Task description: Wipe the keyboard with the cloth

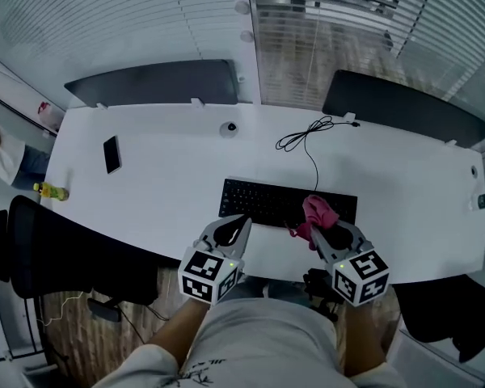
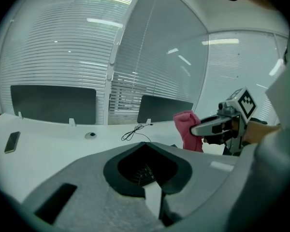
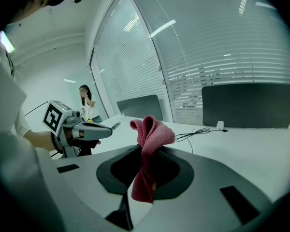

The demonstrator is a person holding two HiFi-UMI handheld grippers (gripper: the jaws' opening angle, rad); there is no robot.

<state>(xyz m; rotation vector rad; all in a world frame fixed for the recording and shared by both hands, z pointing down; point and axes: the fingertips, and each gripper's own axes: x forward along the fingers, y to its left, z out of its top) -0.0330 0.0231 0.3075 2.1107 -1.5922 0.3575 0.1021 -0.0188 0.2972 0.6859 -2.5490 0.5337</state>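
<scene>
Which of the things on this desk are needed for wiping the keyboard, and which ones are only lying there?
Needed: keyboard, pink cloth, right gripper shut on it.

Only lying there: phone, black cable, small bottle.

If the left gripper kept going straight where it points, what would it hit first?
Most likely the flat black keyboard: the left gripper aims at its left end, and keys show just past its fingers. Exact depth is unclear.
</scene>
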